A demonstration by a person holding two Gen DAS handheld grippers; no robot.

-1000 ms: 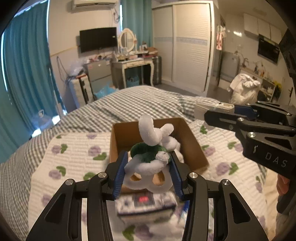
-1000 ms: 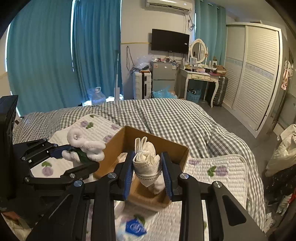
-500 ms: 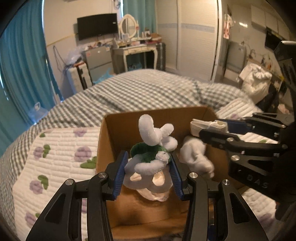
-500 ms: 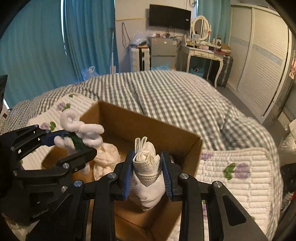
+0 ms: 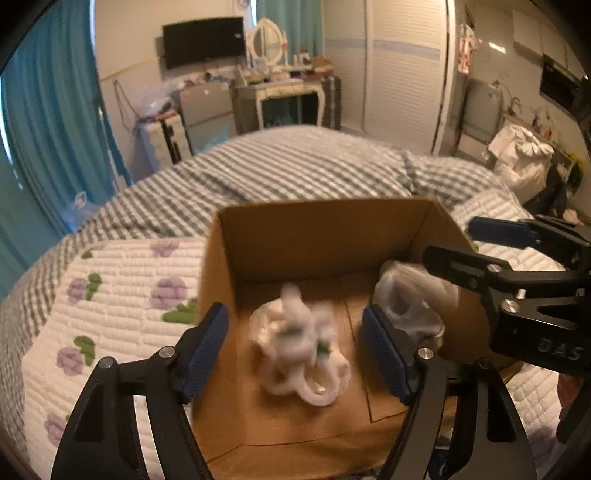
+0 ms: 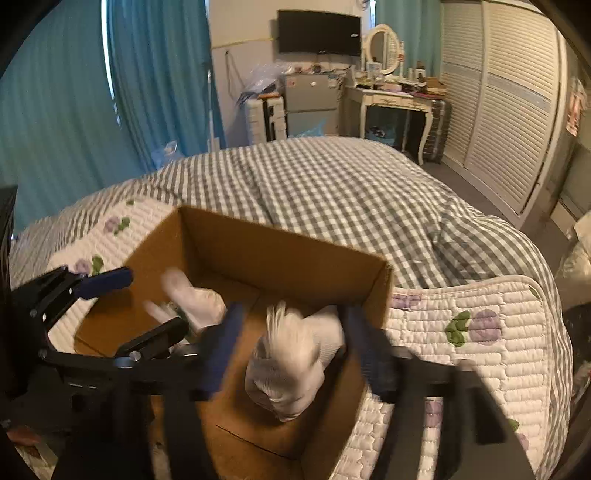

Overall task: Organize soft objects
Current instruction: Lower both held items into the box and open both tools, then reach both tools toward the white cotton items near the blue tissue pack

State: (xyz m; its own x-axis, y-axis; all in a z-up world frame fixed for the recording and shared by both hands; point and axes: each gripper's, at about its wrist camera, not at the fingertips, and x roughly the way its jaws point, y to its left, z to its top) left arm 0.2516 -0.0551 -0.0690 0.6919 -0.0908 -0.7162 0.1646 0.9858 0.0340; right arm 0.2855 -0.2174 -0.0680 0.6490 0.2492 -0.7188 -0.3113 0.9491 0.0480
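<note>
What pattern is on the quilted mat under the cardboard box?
White quilting with purple flowers and green leaves on the quilted mat, clearest in the left wrist view beside the cardboard box.

Plush toy [image 5: 299, 343] motion-blurred, white sock [image 6: 291, 362] blurred, box [image 5: 325, 229] near edge cropped

Home bedroom, lived-in.
A bed [image 6: 332, 192] w/ grey checked cover and a floral quilted pad [image 5: 122, 295] is seen up front; teal curtains [image 6: 74, 110], a wall-mounted TV [image 6: 319, 32], a white vanity w/ oval mirror [image 6: 384, 46], a small fridge [image 6: 312, 99] and louvred wardrobe doors [image 6: 506, 110] are shown behind.
</note>
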